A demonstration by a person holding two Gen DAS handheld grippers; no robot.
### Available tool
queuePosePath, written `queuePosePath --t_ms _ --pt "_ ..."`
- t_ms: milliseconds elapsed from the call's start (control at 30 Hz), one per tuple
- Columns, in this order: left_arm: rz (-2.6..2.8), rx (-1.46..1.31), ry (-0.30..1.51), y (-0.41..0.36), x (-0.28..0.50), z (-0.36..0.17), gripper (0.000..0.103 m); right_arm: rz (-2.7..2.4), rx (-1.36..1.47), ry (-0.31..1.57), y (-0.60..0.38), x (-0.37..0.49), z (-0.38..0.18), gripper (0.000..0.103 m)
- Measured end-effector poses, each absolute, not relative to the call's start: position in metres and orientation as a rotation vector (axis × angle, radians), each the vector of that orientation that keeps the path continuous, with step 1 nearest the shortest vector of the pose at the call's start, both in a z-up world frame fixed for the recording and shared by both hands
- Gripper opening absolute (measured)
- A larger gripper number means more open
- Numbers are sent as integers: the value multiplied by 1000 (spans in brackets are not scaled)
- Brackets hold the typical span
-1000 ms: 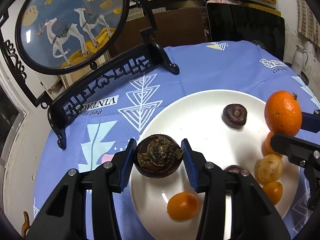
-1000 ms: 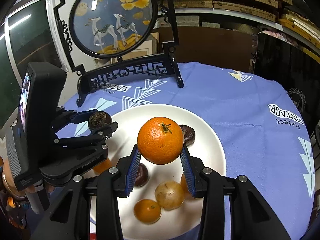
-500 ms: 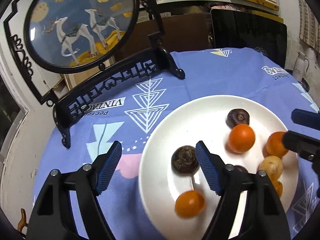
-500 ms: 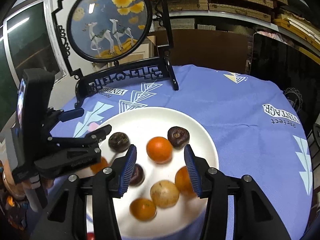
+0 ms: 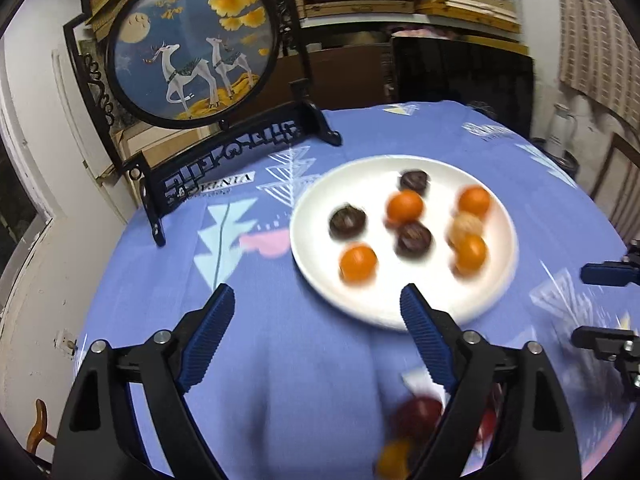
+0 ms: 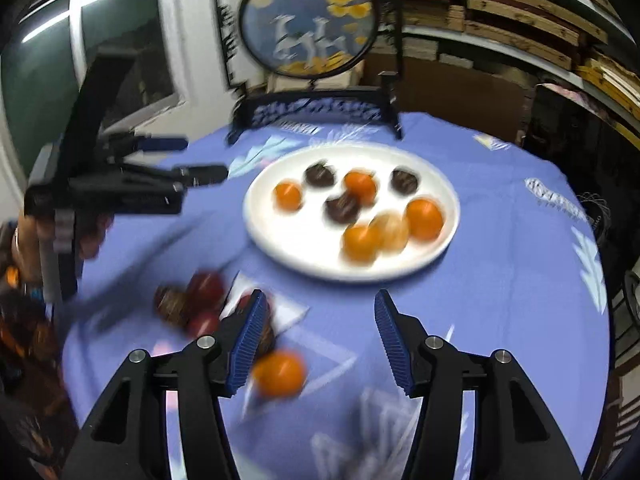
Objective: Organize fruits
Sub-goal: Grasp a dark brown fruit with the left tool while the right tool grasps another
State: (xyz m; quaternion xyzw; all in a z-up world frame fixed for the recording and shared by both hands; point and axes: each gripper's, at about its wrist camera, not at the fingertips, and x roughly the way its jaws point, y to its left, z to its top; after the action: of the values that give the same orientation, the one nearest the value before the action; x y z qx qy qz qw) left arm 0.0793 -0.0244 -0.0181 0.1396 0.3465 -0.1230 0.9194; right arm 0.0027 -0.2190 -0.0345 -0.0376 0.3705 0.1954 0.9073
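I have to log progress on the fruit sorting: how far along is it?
Done: eight fruits lie on the white plate, oranges and dark ones. In hand: nothing. The left tongs and right tongs, jaws just opened, are both empty. Left: a blurred cluster of reddish and dark fruits and one loose orange lie on the blue cloth.

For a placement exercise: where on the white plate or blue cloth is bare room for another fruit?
Free: the white round plate's near-left part, and blue cloth right of it. Crowded: the plate's middle and right; the loose fruit pile near left.

white plate, blue patterned tablecloth, orange fruits
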Motion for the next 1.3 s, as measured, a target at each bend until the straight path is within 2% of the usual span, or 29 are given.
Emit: queuePosePath --t_ms 133,267,433,633,733,833,967,1300 --pt "-262 273 733 -11 52 -26 84 390 -135 772 -207 -18 -46 57" --pt "-181 257 758 3 53 -34 84 309 -169 731 -199 4 -45 59" --pt "-116 268 831 19 63 -62 84 298 -121 822 -192 42 -69 59" --pt "-163 274 891 13 54 -89 84 366 -39 880 -199 28 -72 59" --pt "-221 275 846 -1 34 -84 84 493 -21 1001 -206 1 -83 66" --pt "-372 321 791 -18 3 -72 84 465 -103 915 -215 -46 -82 67" --pt "-408 373 737 -24 -22 -65 87 456 -32 863 -234 -80 -78 73" --pt "-278 262 830 41 -18 -72 87 651 -49 818 -182 -127 -80 73"
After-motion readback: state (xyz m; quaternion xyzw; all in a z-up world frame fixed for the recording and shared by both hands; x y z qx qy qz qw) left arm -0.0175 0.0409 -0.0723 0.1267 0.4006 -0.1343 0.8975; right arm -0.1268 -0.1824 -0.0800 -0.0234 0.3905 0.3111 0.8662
